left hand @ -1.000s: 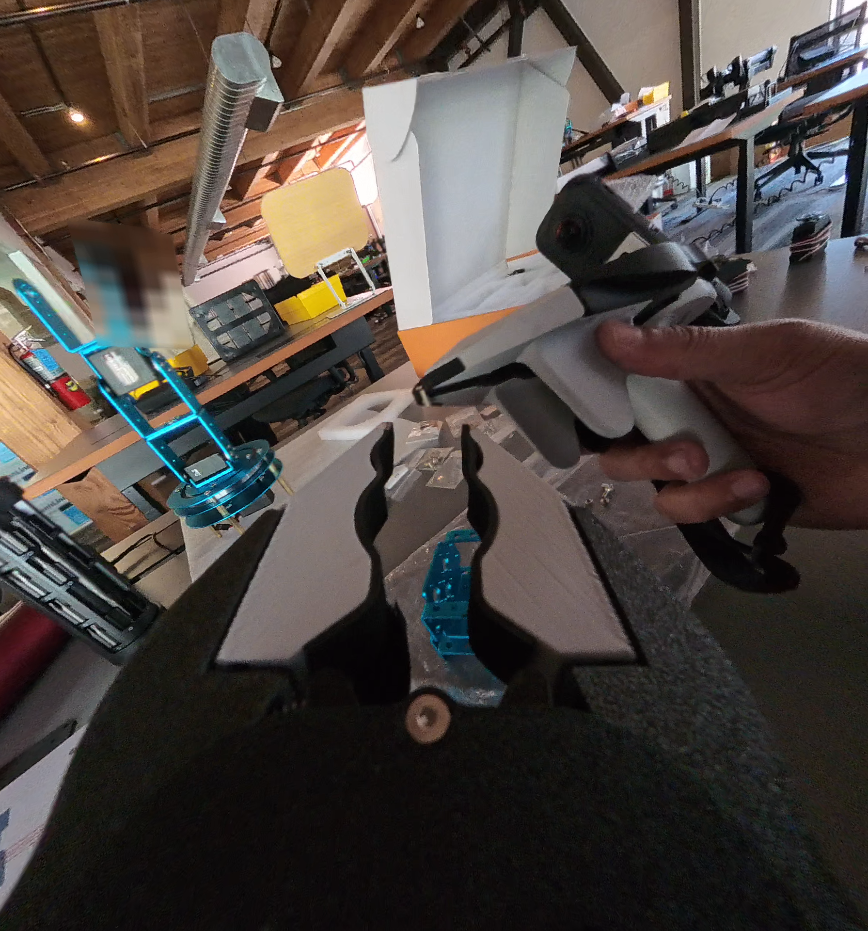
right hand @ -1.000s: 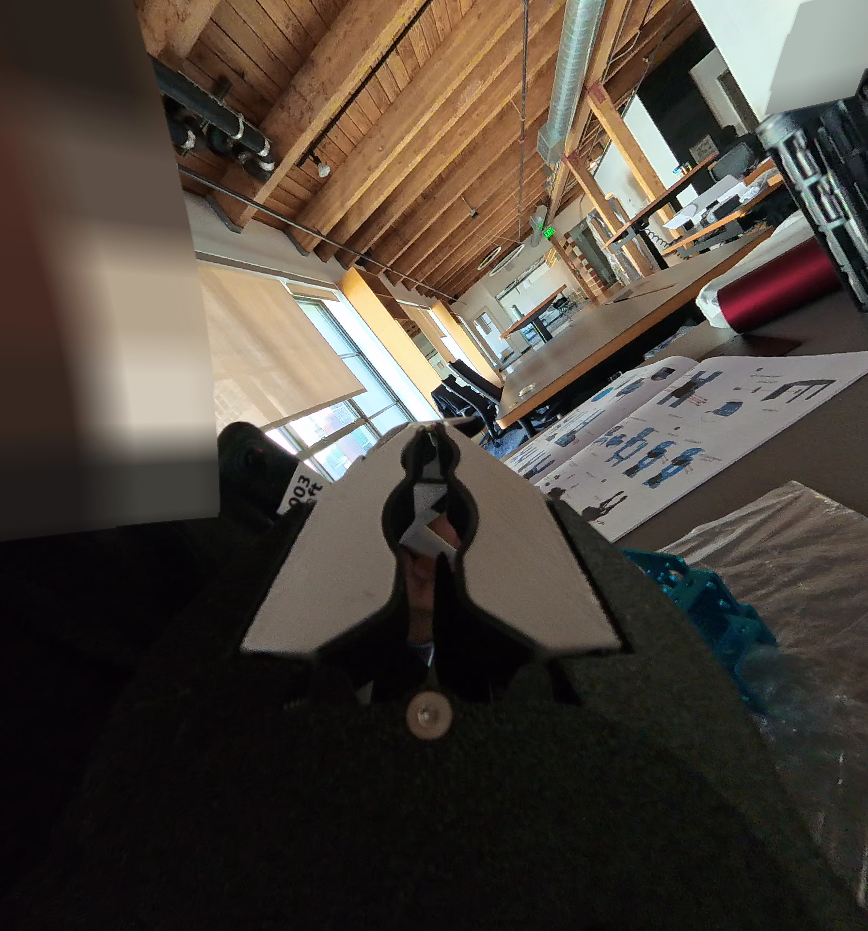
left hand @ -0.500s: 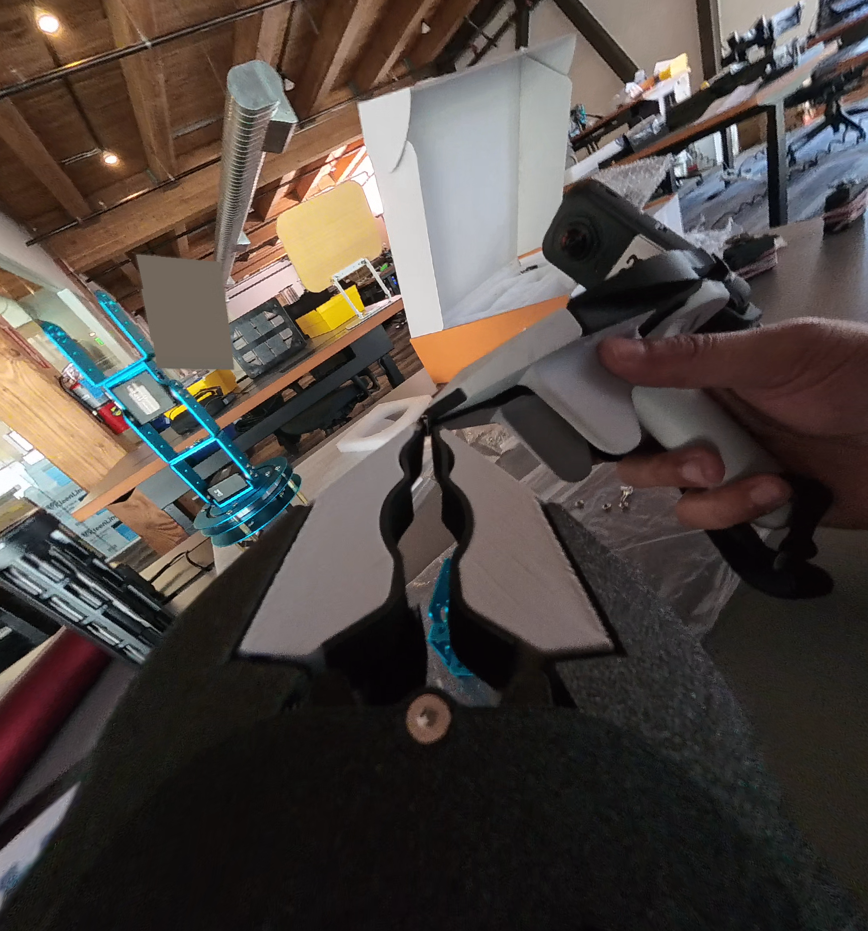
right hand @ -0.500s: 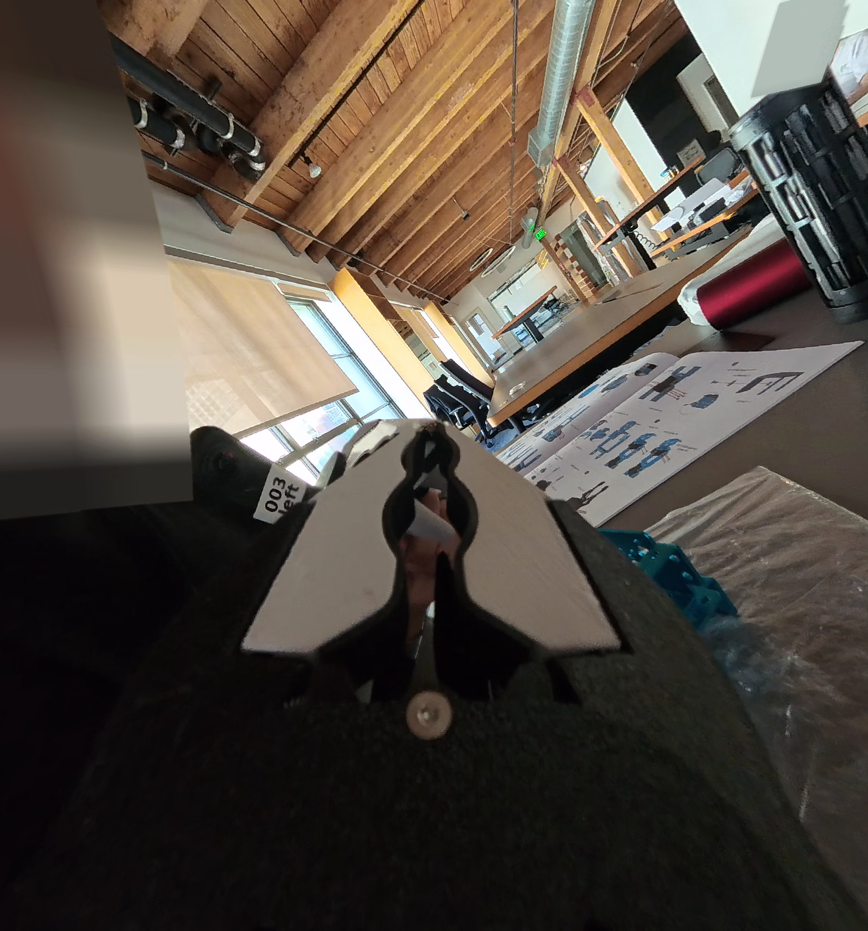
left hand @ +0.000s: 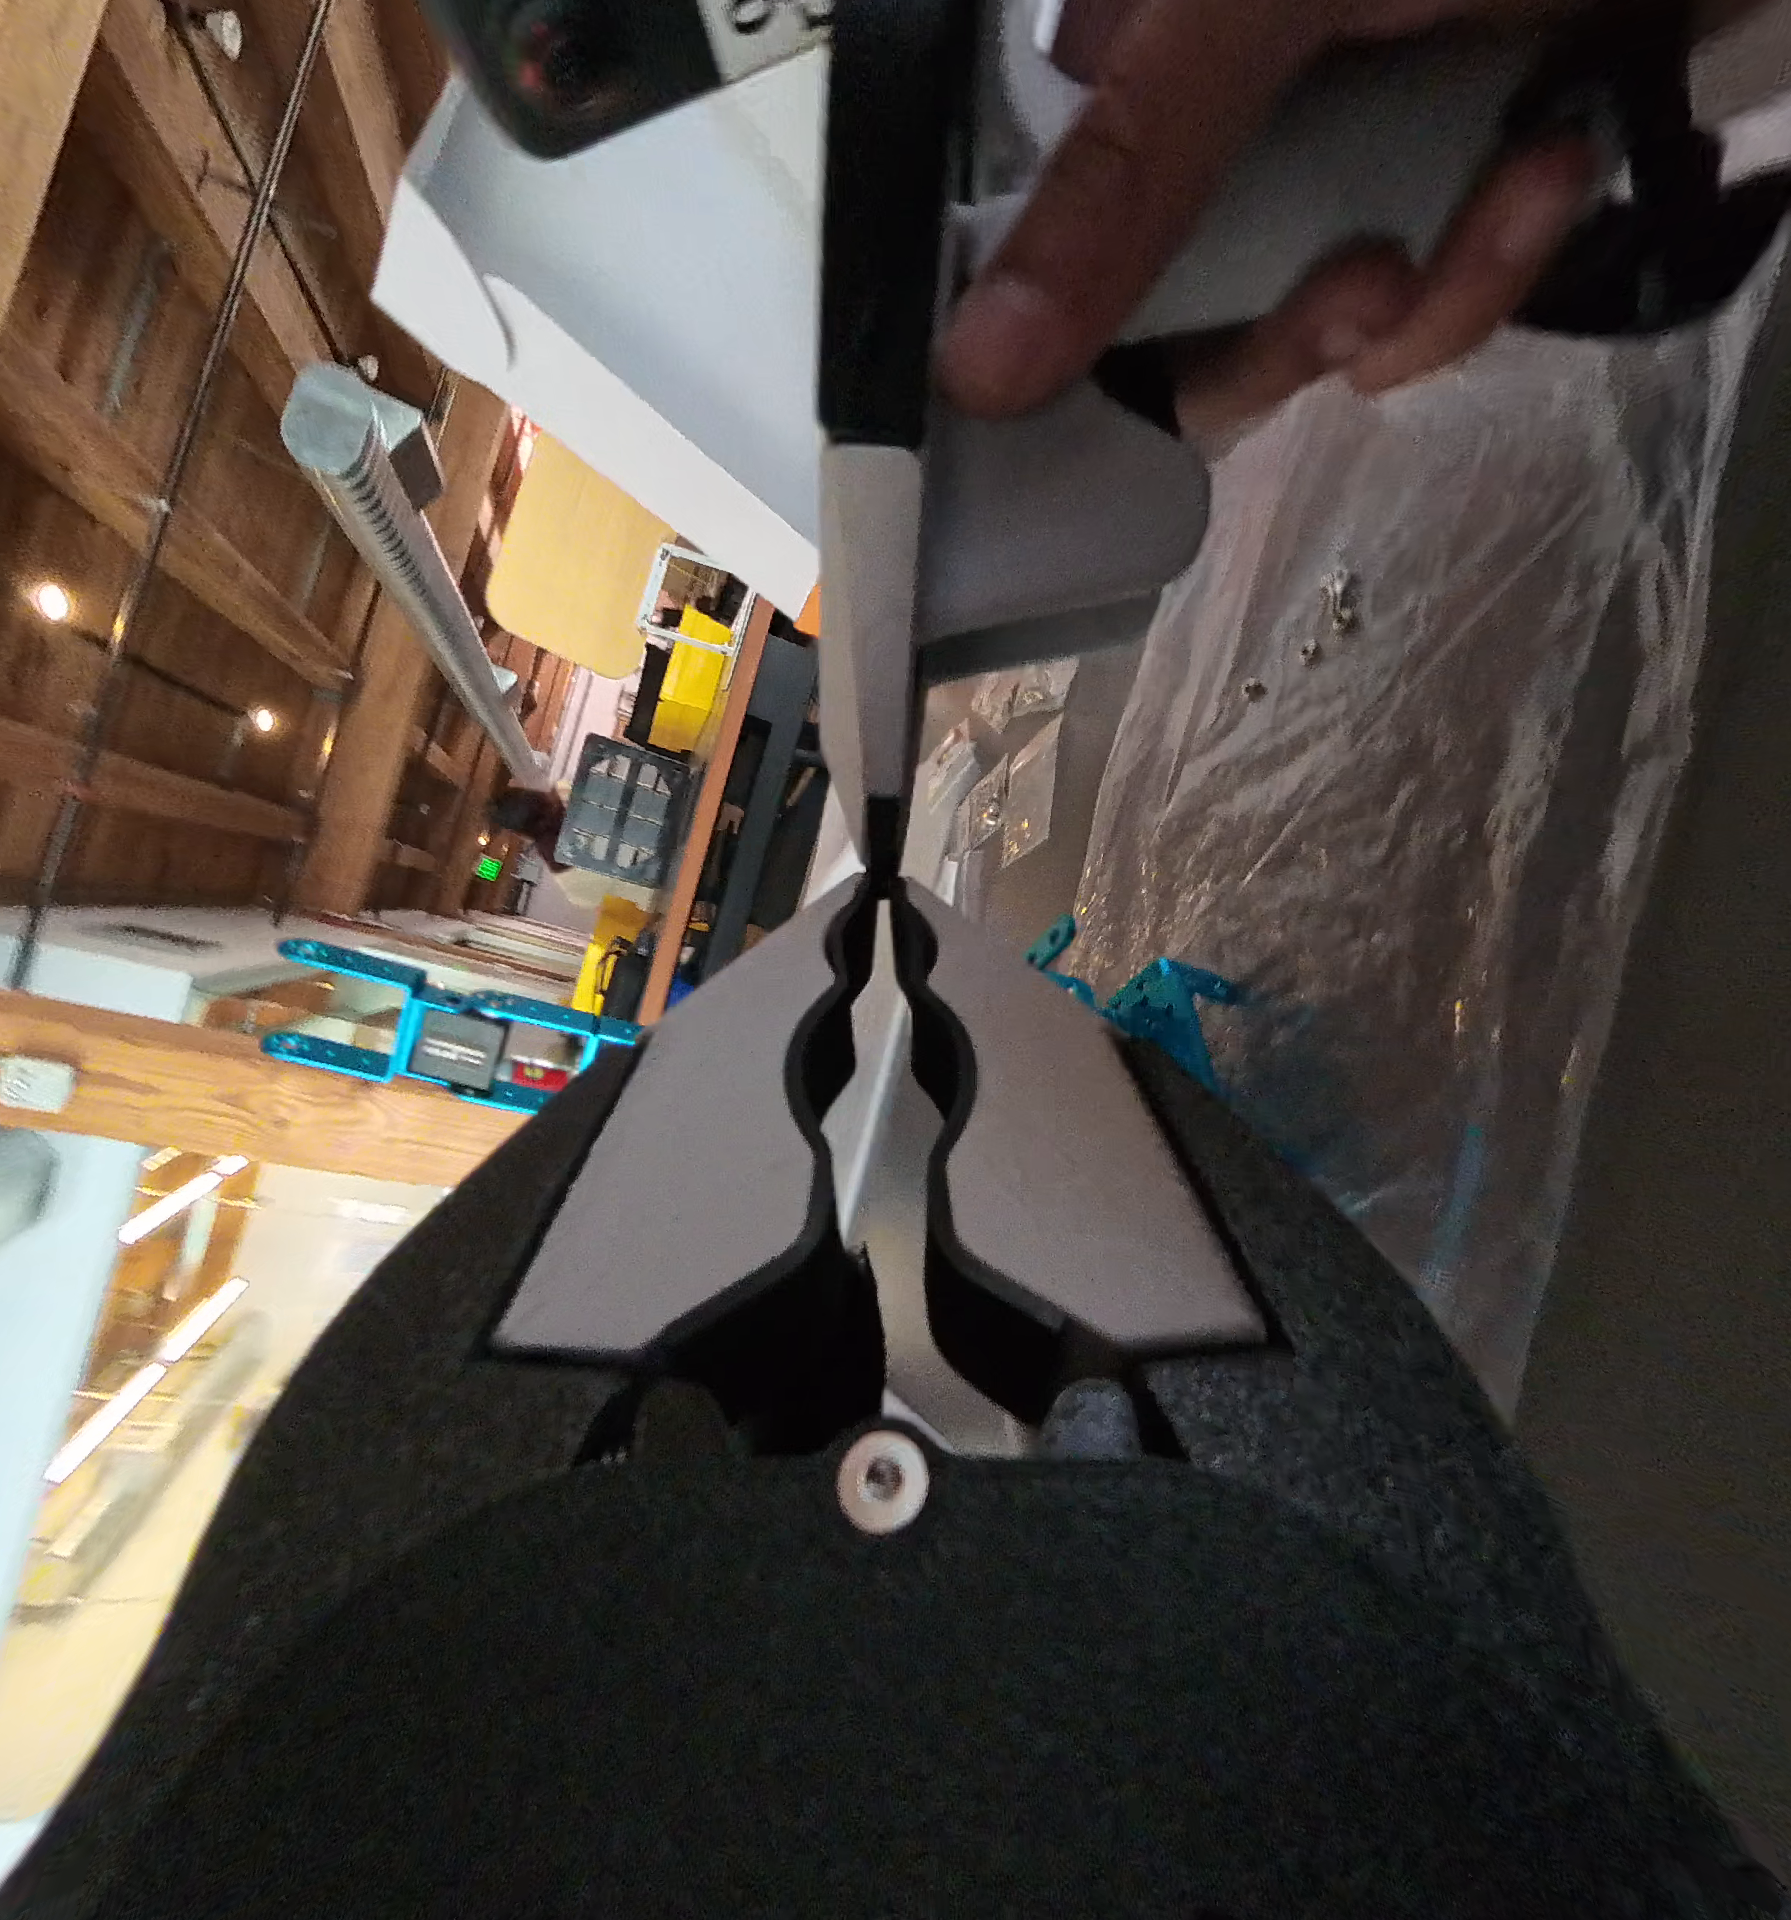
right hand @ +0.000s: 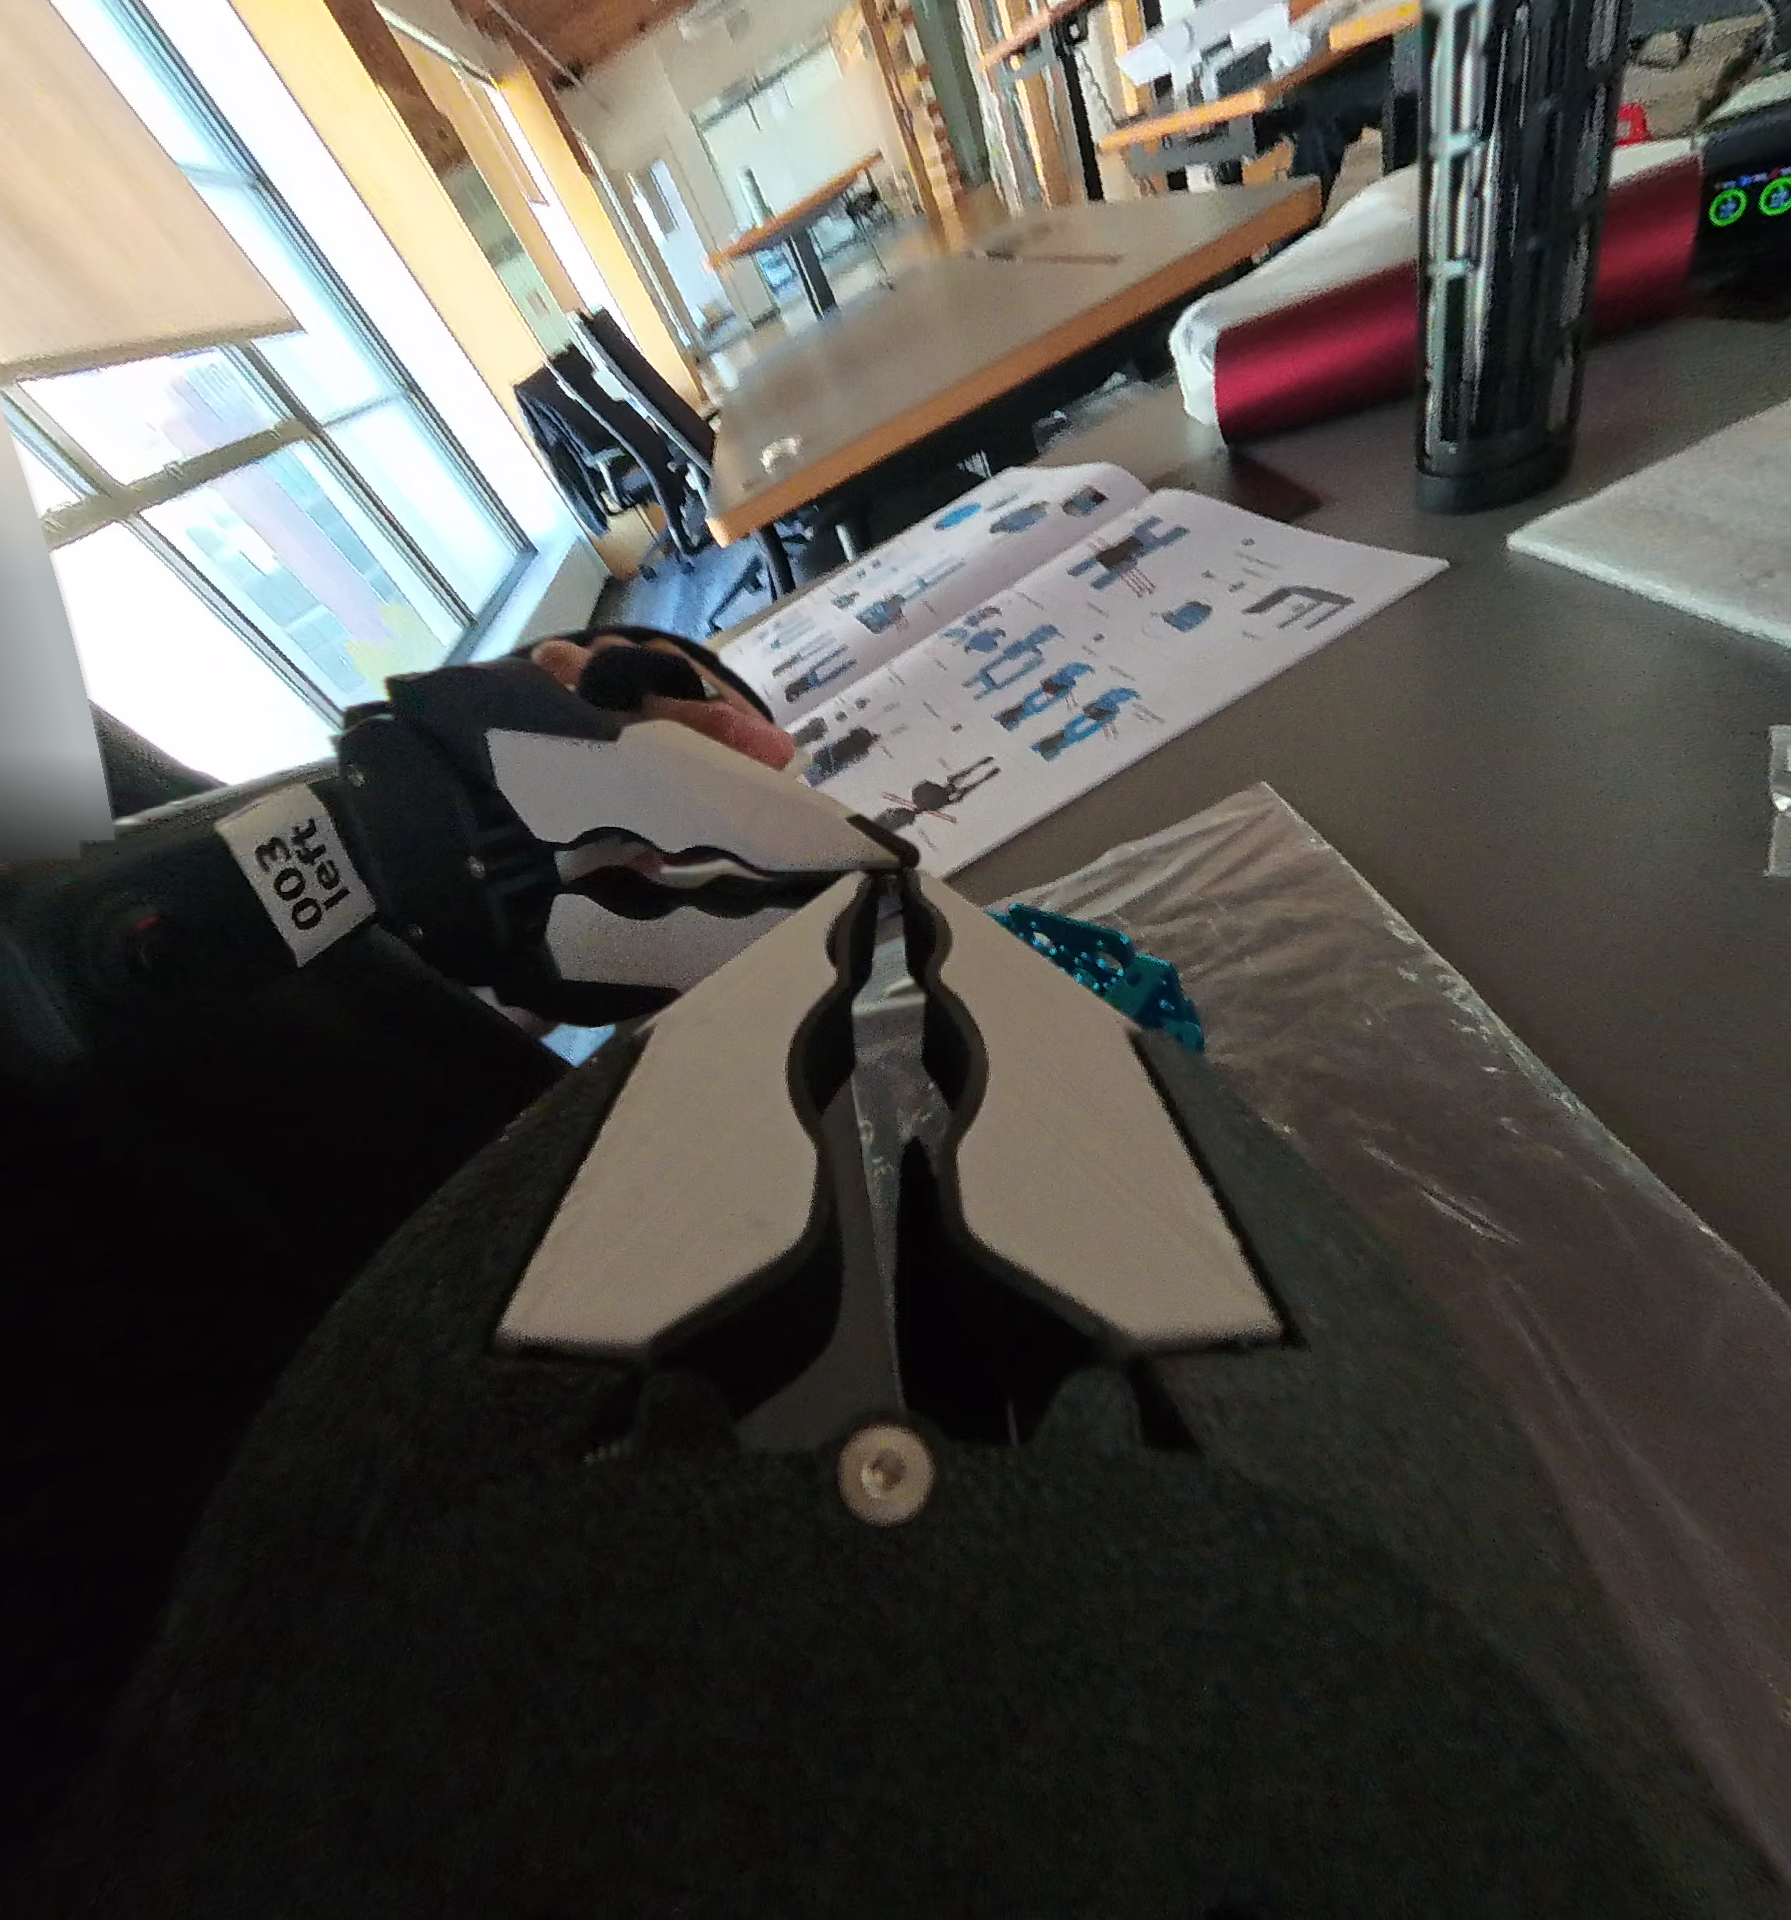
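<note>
Here, the dark table (right hand: 1597,748) carries a wide clear plastic sheet (right hand: 1442,1195) and, farther off, an open instruction booklet (right hand: 1078,623) with blue drawings. A tall black holder (right hand: 1493,260) stands behind, beside a red roll (right hand: 1390,343).

Above the sheet the two grippers meet tip to tip. The left gripper (left hand: 883,899) is rolled on its side, so the room looks turned in its own view, and its fingers are pressed together at the ends. The right gripper (right hand: 891,883) comes from above at a steep angle, held by a hand (left hand: 1234,208), and its fingers are also brought together. Possibly something very small is pinched where the tips touch, but the blur does not let me see it.

A blue metal bracket (right hand: 1109,971) lies on the sheet just beside the tips, held by neither gripper. A few tiny screws (left hand: 1338,603) lie farther along the sheet.
</note>
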Tool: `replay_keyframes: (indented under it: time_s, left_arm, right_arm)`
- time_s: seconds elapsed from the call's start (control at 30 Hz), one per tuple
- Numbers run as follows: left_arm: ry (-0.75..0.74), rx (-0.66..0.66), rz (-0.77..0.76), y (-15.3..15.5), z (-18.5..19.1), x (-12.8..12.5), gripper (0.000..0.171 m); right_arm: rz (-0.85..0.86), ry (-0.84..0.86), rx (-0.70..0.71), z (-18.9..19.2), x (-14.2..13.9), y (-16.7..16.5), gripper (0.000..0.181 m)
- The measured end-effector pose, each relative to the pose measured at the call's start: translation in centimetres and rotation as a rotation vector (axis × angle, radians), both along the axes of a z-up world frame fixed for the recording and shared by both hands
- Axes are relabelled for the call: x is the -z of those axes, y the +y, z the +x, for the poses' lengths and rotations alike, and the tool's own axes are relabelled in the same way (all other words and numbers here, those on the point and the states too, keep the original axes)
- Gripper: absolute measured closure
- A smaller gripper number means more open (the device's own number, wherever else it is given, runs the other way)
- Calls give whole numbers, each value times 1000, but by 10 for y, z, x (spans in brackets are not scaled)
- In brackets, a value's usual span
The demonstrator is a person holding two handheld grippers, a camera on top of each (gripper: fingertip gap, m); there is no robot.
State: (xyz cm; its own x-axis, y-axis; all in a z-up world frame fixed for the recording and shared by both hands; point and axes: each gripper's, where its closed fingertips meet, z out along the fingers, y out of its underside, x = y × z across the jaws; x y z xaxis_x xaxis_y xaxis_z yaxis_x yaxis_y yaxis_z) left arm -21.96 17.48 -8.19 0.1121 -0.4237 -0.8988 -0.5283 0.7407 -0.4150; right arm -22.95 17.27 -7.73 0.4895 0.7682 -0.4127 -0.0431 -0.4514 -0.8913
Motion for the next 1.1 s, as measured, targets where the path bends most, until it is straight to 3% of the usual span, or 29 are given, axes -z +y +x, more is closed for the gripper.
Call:
replay_keyframes:
  time_s: [0.1,0.2,0.27,0.37,0.53,0.7,0.9,1.1]
  left_arm:
    - [49,25,39,1,-2,5,170]
    - [20,47,-77,0,-6,7,168]
    - [-2,69,-206,4,-16,8,155]
    - [-36,75,-443,30,-41,12,154]
    - [-84,24,-727,107,-73,20,154]
    - [-77,107,-883,113,-72,34,152]
    - [-138,-127,-988,128,-89,65,150]
    - [-281,-309,-998,168,-119,45,144]
  right_arm:
    - [-15,-43,4,-2,6,1,177]
    - [2,-69,3,-4,8,1,179]
    - [22,-119,37,2,10,4,178]
    - [77,-250,99,16,18,5,178]
    - [103,-402,187,11,40,2,178]
    - [92,-408,292,-1,54,-1,179]
    - [155,-467,470,7,49,-3,179]
    - [218,-464,586,19,43,-1,178]
